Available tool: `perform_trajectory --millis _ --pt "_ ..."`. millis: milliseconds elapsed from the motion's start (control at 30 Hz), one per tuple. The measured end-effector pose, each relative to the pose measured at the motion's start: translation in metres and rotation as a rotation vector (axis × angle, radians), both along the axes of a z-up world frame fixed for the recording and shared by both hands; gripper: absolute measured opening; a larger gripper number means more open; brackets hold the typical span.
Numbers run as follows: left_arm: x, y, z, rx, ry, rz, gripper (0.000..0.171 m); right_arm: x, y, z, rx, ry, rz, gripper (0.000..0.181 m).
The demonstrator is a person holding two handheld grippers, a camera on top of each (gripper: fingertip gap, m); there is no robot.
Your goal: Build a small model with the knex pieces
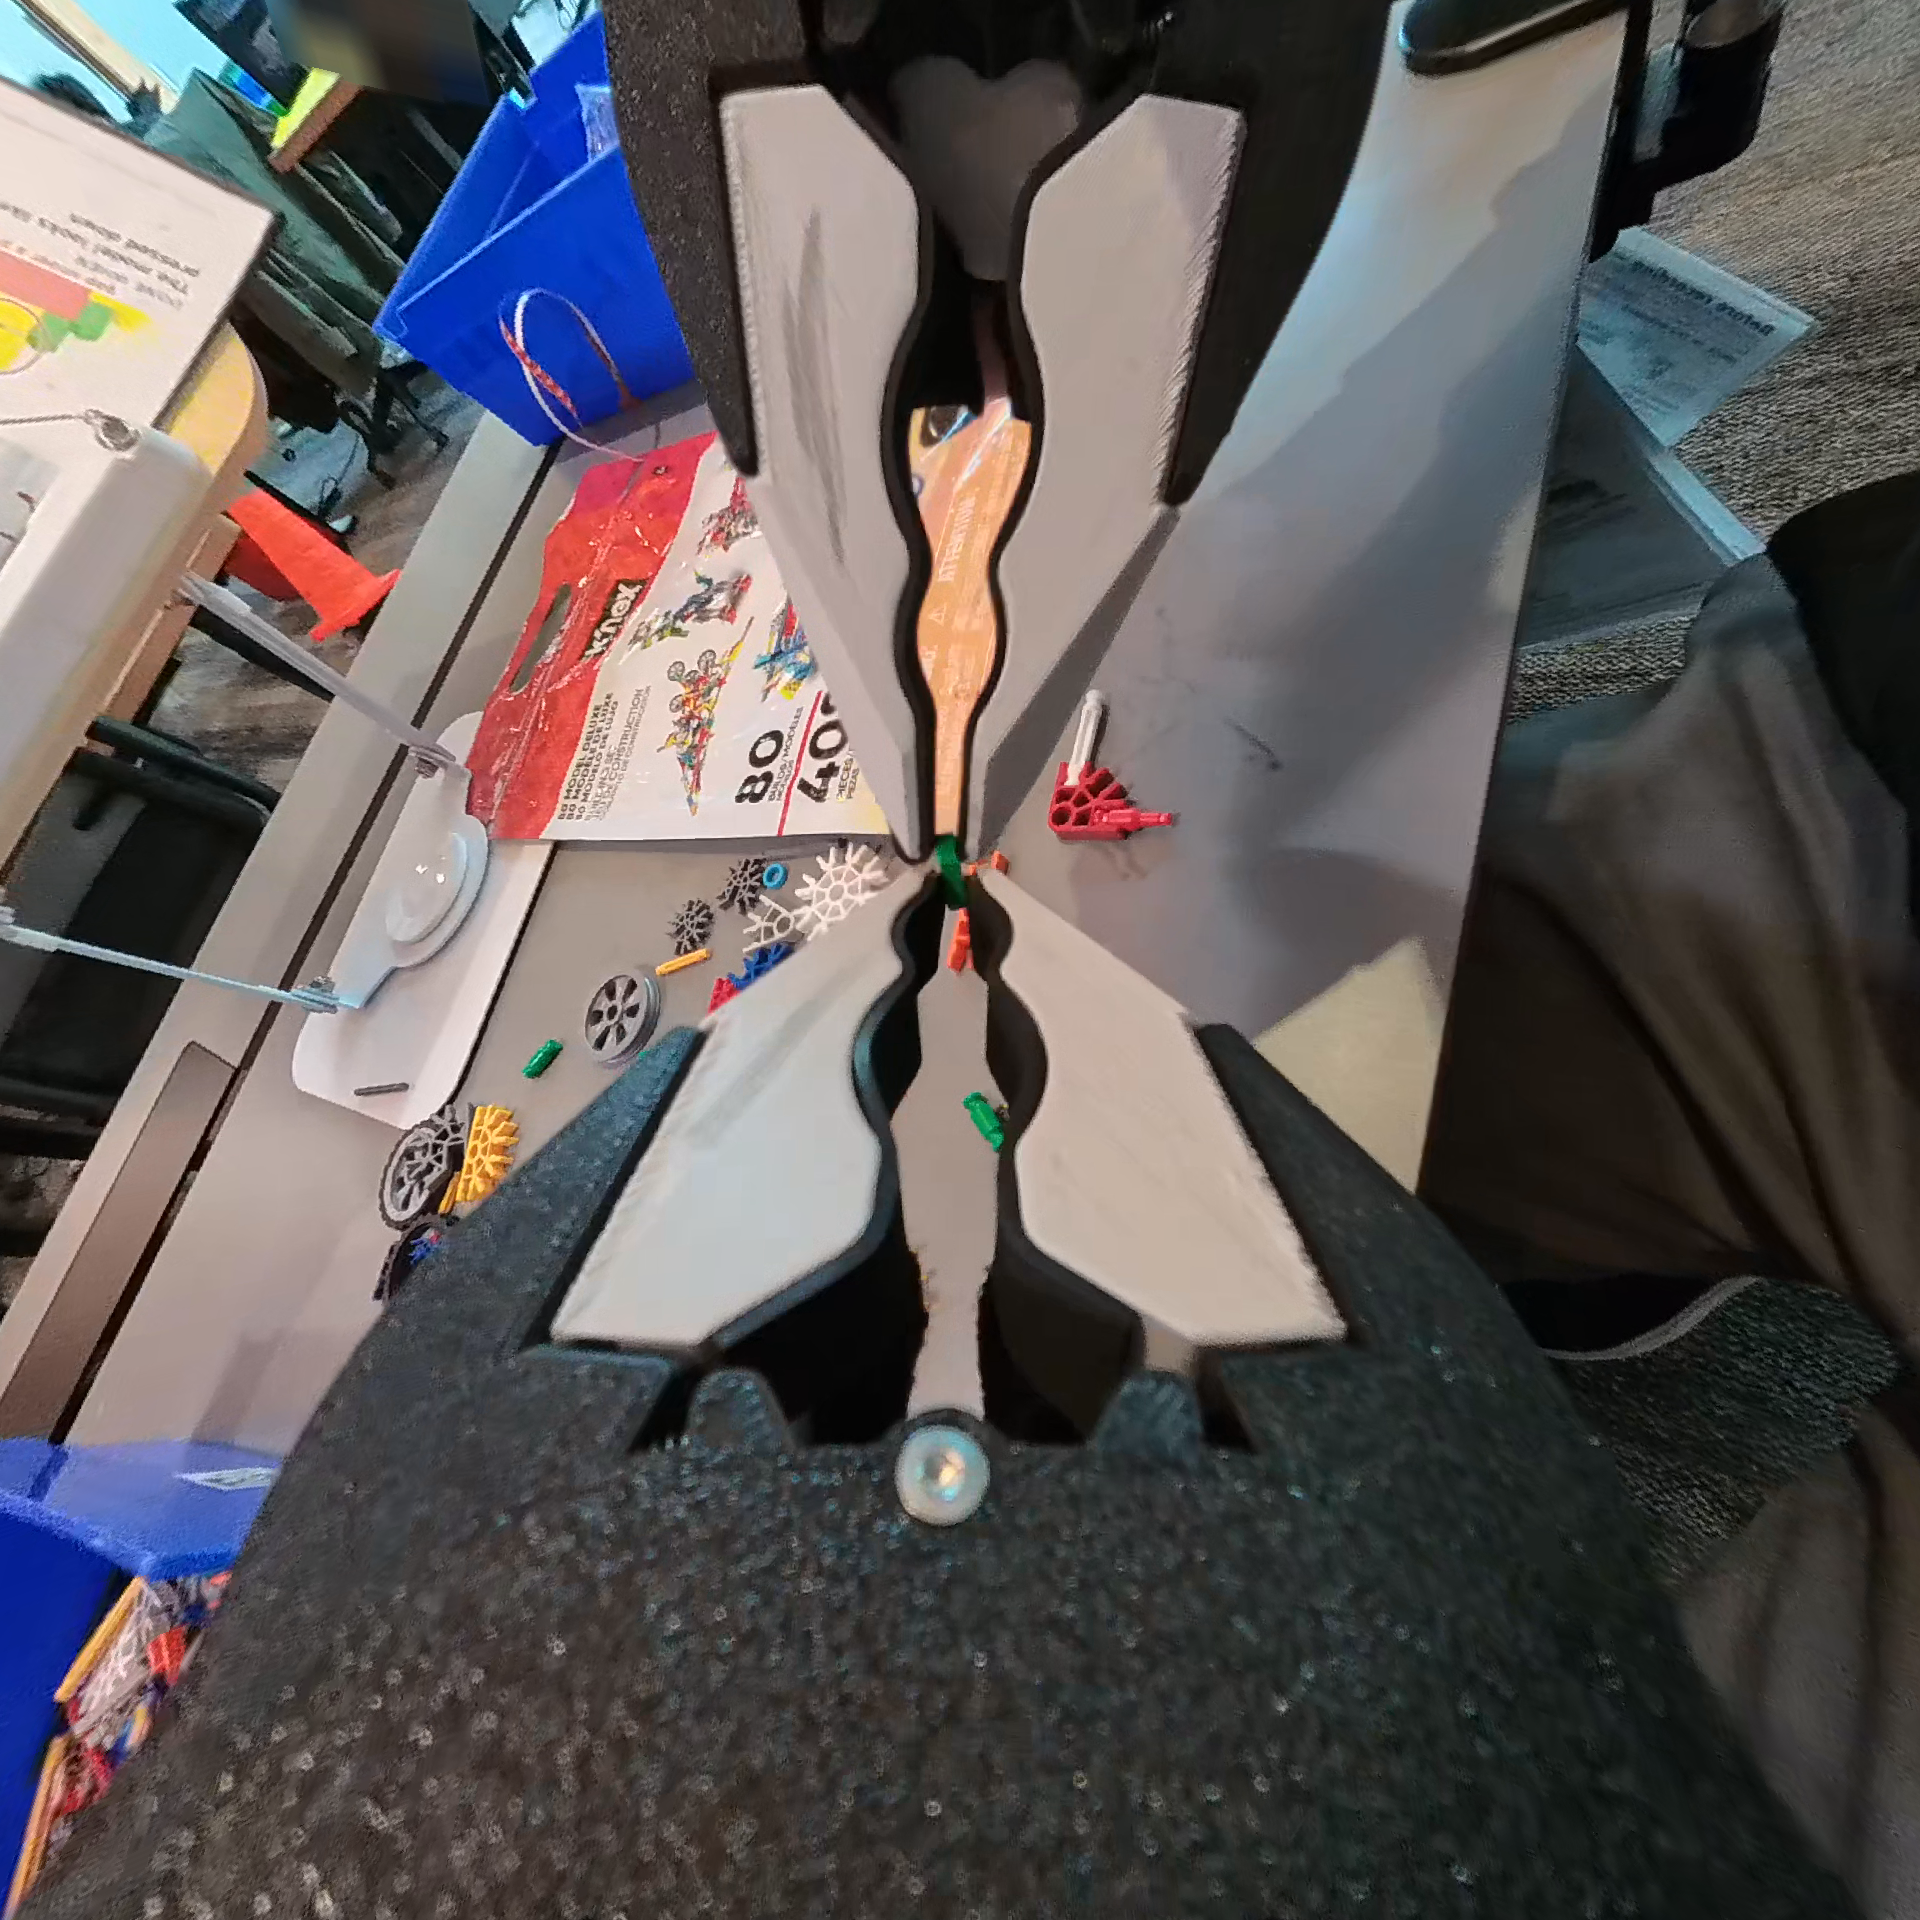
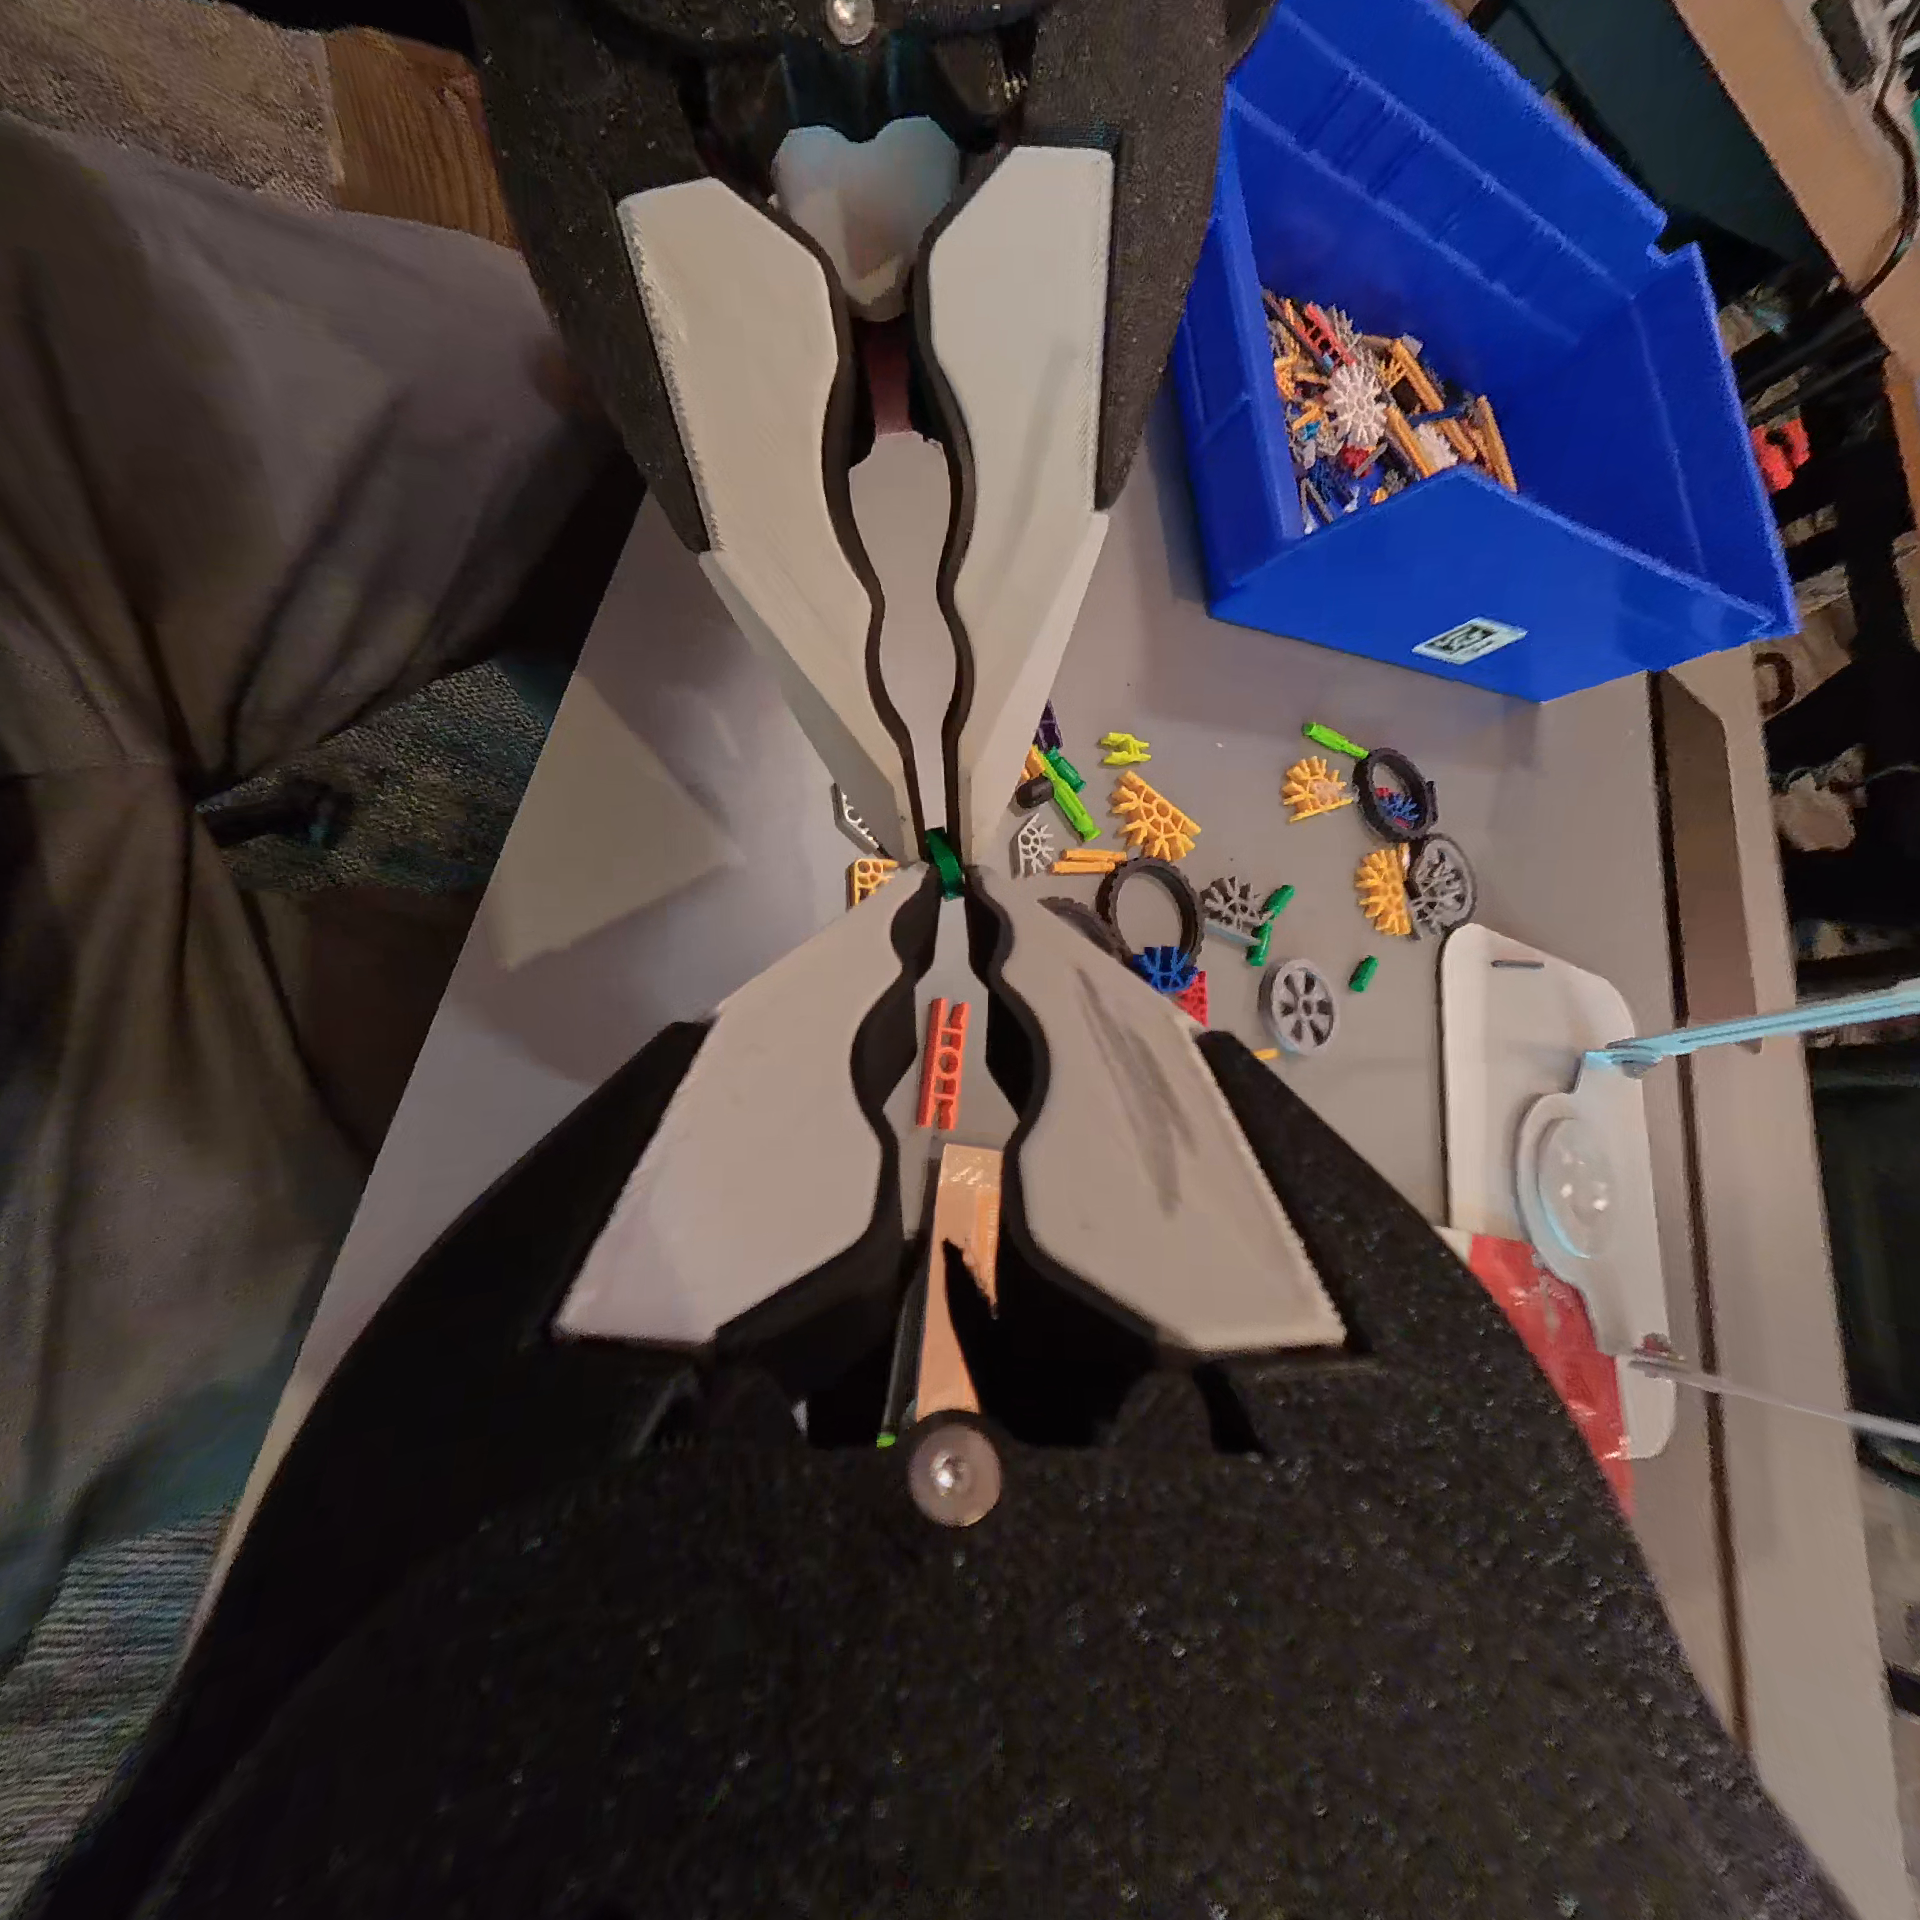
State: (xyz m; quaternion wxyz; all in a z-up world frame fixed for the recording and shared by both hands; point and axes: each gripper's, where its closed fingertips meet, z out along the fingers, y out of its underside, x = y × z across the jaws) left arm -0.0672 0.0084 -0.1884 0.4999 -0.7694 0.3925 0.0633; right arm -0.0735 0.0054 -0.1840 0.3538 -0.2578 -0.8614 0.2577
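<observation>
Green plastic rod, judged light, rigid and slippery, is clamped endwise at frame centre by left gripper and opposing right gripper above the surface.

Past my left gripper I see a grey table edged by grey carpet, with a wooden desk and dark chairs off to its left under daylight. Behind my right gripper lies brown flooring.
</observation>
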Motion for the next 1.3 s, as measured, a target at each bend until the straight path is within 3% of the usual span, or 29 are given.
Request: perform_trajectory --millis 200,267,667,833,1100,1300 --pt "-0.007 0.002 -0.013 -0.072 -0.084 0.014 0.005 -0.001 0.004 -0.014 -0.221 -0.073 -0.109 0.001" --pt "-0.014 -0.003 -0.026 -0.144 -0.058 0.014 0.015 0.001 0.005 -0.025 -0.258 -0.113 -0.142 0.001" --pt "-0.03 -0.006 -0.08 -0.446 0.013 -0.098 0.013 0.002 0.009 -0.069 -0.314 -0.272 -0.284 0.001" --pt "-0.024 -0.006 -0.082 -0.472 -0.014 -0.101 0.002 0.0 0.012 -0.076 -0.314 -0.283 -0.321 0.001" --pt "-0.016 -0.008 -0.081 -0.453 -0.045 -0.042 0.0 0.001 0.015 -0.081 -0.328 -0.291 -0.334 0.001" --pt "-0.018 -0.002 -0.079 -0.436 -0.037 -0.009 0.016 0.001 0.019 -0.082 -0.323 -0.286 -0.343 0.001"
